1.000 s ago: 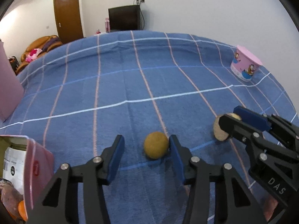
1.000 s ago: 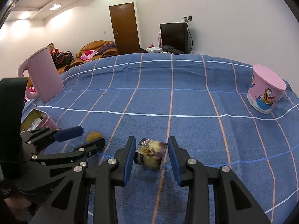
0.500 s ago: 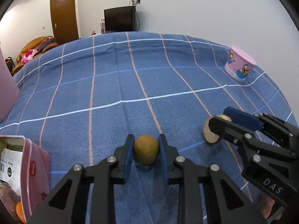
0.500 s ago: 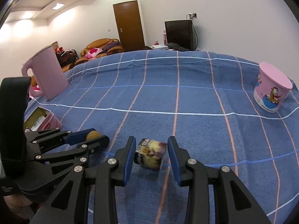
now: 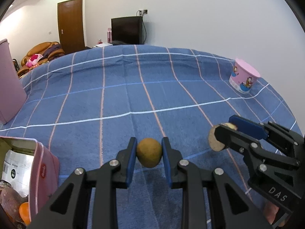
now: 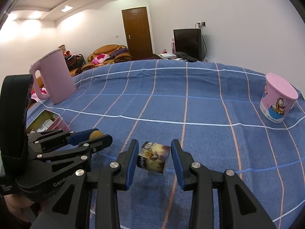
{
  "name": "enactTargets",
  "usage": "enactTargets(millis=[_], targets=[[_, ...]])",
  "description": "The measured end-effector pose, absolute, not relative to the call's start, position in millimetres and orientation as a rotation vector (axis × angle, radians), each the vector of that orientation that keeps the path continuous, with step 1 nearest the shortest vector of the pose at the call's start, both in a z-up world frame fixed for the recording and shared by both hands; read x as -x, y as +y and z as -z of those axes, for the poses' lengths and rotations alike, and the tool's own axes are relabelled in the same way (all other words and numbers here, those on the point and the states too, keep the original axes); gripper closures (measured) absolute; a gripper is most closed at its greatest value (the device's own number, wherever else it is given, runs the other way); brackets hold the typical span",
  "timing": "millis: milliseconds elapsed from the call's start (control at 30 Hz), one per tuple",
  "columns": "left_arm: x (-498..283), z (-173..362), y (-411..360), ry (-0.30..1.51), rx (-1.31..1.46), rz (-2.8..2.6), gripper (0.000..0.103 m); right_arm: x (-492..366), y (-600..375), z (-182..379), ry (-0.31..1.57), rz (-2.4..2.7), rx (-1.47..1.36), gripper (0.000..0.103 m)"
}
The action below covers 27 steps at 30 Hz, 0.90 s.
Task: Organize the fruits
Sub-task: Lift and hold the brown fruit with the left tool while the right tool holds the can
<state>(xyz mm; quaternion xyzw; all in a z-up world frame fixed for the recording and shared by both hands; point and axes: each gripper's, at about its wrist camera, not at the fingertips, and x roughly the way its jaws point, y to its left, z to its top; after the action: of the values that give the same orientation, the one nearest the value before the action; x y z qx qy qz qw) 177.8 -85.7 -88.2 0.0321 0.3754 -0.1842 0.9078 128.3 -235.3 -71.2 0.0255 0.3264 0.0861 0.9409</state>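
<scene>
My left gripper [image 5: 149, 155] is shut on a round brown fruit [image 5: 149, 155] and holds it a little above the blue checked cloth [image 5: 118, 99]. The fruit also shows in the right wrist view [image 6: 96, 134] between the left gripper's blue pads. My right gripper [image 6: 154, 157] is shut on a small picture-printed cube [image 6: 153, 157], lifted slightly off the cloth; the cube's end shows in the left wrist view [image 5: 215, 140]. A pink open box [image 5: 30, 169] at the lower left holds an orange fruit [image 5: 24, 210] and a brown one [image 5: 10, 202].
A pink cartoon cup [image 6: 277, 100] stands upside down at the far right. A pink kettle [image 6: 54, 77] stands at the far left. The pink box also shows in the right wrist view [image 6: 49, 121]. Beyond the table are a door, a TV and a sofa.
The left gripper closed on the brown fruit and raised it off the cloth. The right gripper kept its hold on the cube and lifted it slightly.
</scene>
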Motion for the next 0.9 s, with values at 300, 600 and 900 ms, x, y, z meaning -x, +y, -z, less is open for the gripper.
enactTargets(millis=[300, 600, 900], targets=[[-170, 82, -85, 0.719, -0.082, 0.348, 0.076, -124, -235, 66, 0.629, -0.187, -0.050, 0.066], [-164, 77, -84, 0.674, -0.094, 0.325, 0.076, -118, -236, 63, 0.594, -0.194, -0.048, 0.066], [-158, 73, -82, 0.635, -0.100, 0.305, 0.076, -112, -235, 61, 0.560, -0.198, -0.037, 0.066]])
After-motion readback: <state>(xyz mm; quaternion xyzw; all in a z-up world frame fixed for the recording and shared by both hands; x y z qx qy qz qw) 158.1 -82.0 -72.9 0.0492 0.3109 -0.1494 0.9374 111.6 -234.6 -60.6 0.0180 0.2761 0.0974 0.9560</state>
